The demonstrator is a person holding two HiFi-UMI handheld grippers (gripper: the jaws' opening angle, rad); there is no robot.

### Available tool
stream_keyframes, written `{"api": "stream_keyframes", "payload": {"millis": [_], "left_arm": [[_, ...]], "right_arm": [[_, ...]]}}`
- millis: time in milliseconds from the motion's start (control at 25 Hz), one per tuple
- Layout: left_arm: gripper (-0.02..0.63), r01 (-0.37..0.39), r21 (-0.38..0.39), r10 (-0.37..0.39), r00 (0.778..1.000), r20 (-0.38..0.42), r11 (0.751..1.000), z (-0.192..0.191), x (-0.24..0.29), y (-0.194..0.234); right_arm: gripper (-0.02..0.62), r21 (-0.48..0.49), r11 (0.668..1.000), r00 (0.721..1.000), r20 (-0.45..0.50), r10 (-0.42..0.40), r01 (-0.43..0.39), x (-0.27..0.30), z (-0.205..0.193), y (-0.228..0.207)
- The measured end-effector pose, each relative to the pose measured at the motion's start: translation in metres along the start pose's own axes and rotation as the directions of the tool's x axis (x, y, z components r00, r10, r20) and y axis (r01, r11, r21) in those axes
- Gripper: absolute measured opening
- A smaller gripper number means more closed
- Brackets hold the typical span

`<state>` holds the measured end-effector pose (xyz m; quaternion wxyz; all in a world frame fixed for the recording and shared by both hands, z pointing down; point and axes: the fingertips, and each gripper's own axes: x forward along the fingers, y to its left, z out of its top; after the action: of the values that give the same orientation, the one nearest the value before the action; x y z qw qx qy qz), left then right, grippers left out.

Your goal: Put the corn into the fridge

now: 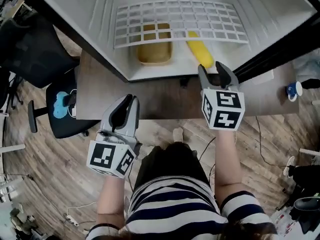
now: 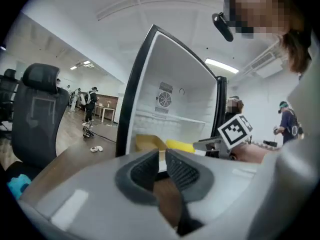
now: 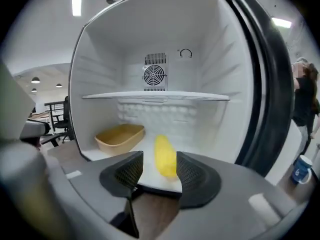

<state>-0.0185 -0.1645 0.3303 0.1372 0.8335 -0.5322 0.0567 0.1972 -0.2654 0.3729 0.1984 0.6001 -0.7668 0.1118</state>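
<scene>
While the fridge [image 1: 100,14] stands open at the far side of the wooden table [image 1: 100,96], contents run as follows.

- Left gripper [image 1: 127,101]: over the table's near edge, jaws drawn almost together, nothing between.
- Beige tray [image 1: 155,61]: on the fridge floor, under the white wire shelf [image 1: 180,19].
- Corn [image 1: 200,53]: same floor, just right of the tray, ungripped.
- Right gripper [image 1: 216,73]: near the corn's end, jaws spread, empty.
- Blue mug [image 1: 294,90]: far right.

Corn [image 3: 165,156] lies on the fridge [image 3: 100,69] floor beyond the parted, empty jaws of the right gripper [image 3: 159,165].
</scene>
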Motion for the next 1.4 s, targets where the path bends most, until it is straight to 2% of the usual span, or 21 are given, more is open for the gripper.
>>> {"api": "stream_keyframes", "payload": {"millis": [480,680,1000,1160,1400], "left_arm": [[0.0,0.041,-0.017,-0.04,0.999,0.018,0.999,0.008,-0.027,-0.012],[0.0,0.029,-0.004,-0.029,0.999,0.015,1.0,0.011,-0.042,-0.012],[0.0,-0.009,0.004,0.008,0.998,0.066,1.0,0.021,-0.071,-0.008],[0.0,-0.005,0.011,0.004,0.997,0.072,1.0,0.022,-0.079,-0.01],[0.0,-0.02,0.008,0.019,0.997,0.072,1.0,0.02,-0.086,-0.008]], "right_arm": [[0.132,0.008,1.0,1.0,-0.02,-0.024,0.025,-0.072,-0.013,0.007],[0.102,-0.015,1.0,1.0,-0.022,-0.021,0.021,-0.097,-0.018,0.016],[-0.005,0.013,1.0,1.0,-0.003,-0.008,0.008,-0.131,-0.026,0.031],[-0.005,0.043,0.999,1.0,0.006,0.007,-0.007,-0.14,-0.03,0.035],[-0.006,0.032,0.999,0.999,0.03,0.023,-0.024,-0.151,-0.031,0.037]]}}
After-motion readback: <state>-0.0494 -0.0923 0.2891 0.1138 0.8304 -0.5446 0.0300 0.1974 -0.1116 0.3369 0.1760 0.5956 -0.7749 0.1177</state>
